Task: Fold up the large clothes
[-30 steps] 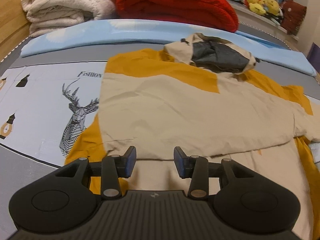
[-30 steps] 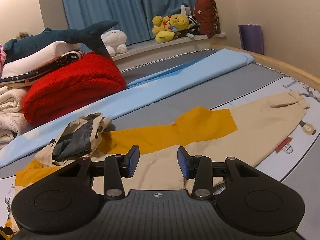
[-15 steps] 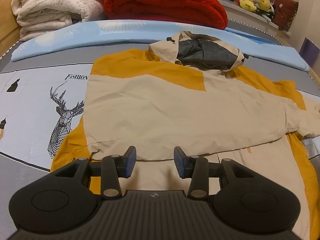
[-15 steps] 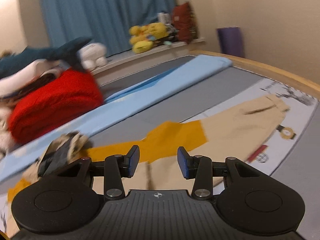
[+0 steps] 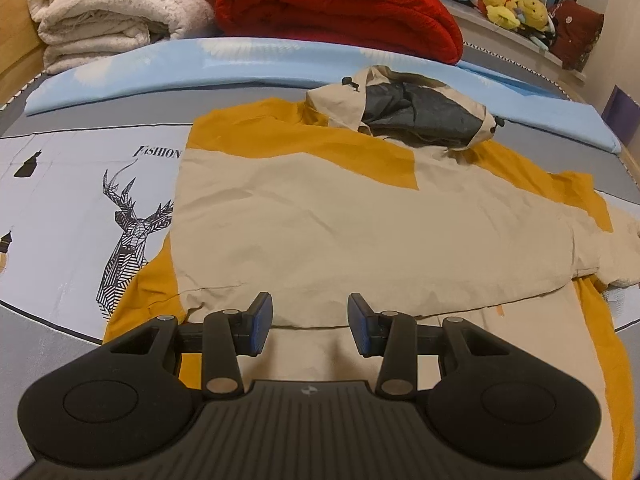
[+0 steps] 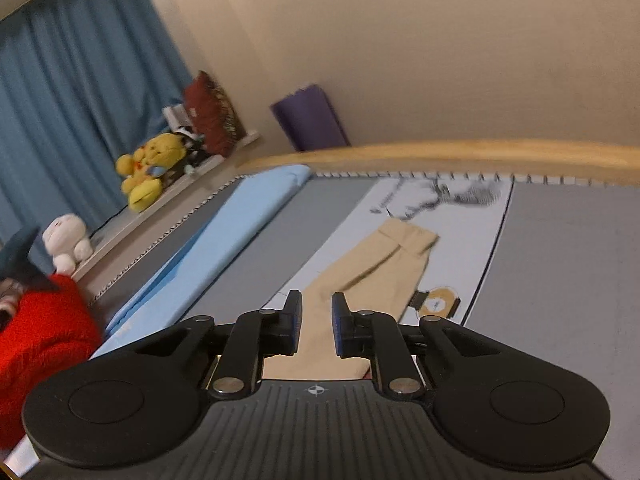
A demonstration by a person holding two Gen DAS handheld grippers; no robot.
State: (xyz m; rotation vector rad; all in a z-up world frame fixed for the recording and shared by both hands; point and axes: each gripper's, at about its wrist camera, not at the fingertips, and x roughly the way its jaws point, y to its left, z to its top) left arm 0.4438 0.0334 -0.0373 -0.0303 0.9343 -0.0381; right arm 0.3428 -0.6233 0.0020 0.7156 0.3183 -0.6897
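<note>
Jacket (image 5: 340,216): thin, smooth beige shell with mustard-yellow panels, lying flat on the bed (image 5: 48,184), one side folded over the body in a straight-edged flap. Light creasing across the beige panel. Hood (image 5: 404,114) bunched at the far end, dark grey lining exposed, toggles at either side.

Sleeve (image 6: 384,276): beige, long and tapering, laid out straight on the printed sheet toward the wooden bed rail (image 6: 440,154); cuff folded at the far tip. This view is tilted and somewhat blurred, so the sleeve's near end cannot be read with certainty.

Left gripper (image 5: 310,322): black arms, blue flat pads, jaws standing apart, nothing between them, poised over the flap's near edge.

Right gripper (image 6: 317,322): jaws closing, a narrow gap remaining; no cloth pinched, the sleeve lying beyond and below.

Surroundings: red blanket (image 5: 340,4), coarse and rolled thick; cream blankets (image 5: 116,8), fleecy, stacked; pale blue sheet (image 5: 168,64) folded in a long band across the bed.
</note>
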